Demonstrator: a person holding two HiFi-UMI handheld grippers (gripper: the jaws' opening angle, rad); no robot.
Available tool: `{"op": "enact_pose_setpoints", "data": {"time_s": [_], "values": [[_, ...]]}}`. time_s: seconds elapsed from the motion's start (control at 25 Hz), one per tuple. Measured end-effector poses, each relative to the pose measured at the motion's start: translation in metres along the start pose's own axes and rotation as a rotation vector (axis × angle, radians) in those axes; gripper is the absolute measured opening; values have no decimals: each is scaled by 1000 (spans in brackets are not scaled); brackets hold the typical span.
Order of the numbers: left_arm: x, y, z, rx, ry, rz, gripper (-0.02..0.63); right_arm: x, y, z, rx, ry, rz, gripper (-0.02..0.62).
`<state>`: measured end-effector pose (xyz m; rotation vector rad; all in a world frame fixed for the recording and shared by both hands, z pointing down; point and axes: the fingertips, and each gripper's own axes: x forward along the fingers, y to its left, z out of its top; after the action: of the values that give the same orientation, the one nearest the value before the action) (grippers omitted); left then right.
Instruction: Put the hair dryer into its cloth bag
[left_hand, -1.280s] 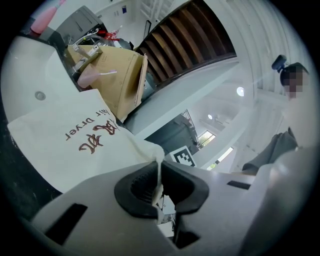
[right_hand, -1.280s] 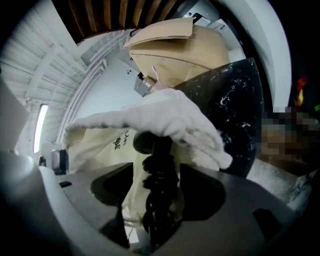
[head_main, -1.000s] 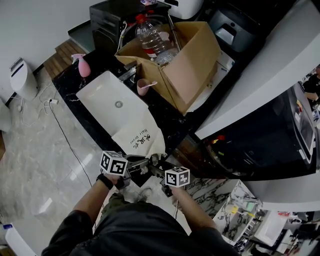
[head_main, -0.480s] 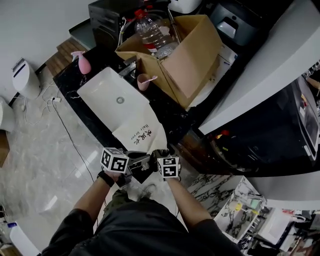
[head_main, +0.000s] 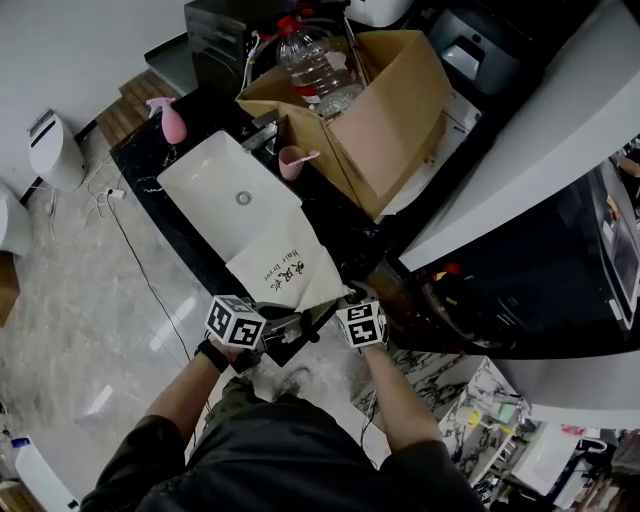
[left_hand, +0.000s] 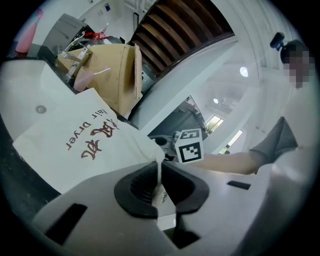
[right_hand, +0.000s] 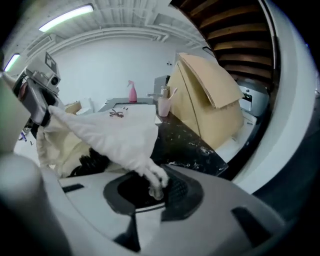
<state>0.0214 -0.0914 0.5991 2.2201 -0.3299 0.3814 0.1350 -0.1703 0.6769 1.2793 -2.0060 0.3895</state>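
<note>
The cream cloth bag (head_main: 280, 272), printed "Hair Dryer", lies on the black counter with its mouth toward me. My left gripper (head_main: 288, 328) is shut on a thin fold of the bag's rim (left_hand: 158, 170). My right gripper (head_main: 347, 300) holds the opposite corner of the rim (right_hand: 154, 179); its jaws are closing with the bunched cloth between them, and the cloth runs taut from them. Between the two grips the mouth is stretched open. A black shape, the hair dryer (right_hand: 92, 162), shows low in the mouth. In the left gripper view the right gripper's marker cube (left_hand: 189, 146) sits just beyond the bag.
A white sink basin (head_main: 225, 185) lies behind the bag. A tilted cardboard box (head_main: 375, 110) with a water bottle (head_main: 315, 65) stands at the back, with a pink cup (head_main: 293, 162) beside it. A pink spray bottle (head_main: 172, 120) stands on the far left of the counter (head_main: 340, 235).
My right gripper has swung away from the left one to the right and rolled. Its jaws have come in on the bag's rim, which is now pulled out wide.
</note>
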Motion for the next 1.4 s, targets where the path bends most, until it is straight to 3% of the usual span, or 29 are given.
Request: {"op": "enact_pose_setpoints", "data": {"time_s": [0.04,0.12,0.4,0.64,0.96,1.2,1.4], "values": [[2,0,-3,23,17,20,23,-4,0,4,-14,-14,0,45],[5,1,-9,69,42,59,25,-9,-1,9,-9,-42,1,29],[15,5,-36,252,166,173,34,-4,-3,5,7,-28,47,21],[32,19,-52,449,274,300,66,7,-12,-11,21,34,21,21],[52,11,-100,667,462,258,153,22,-26,-14,6,116,-5,31],[53,13,-107,667,491,234,199,27,-28,-14,-45,152,-1,38],[31,17,-90,585,371,221,226,18,-30,-21,-26,139,23,76]]}}
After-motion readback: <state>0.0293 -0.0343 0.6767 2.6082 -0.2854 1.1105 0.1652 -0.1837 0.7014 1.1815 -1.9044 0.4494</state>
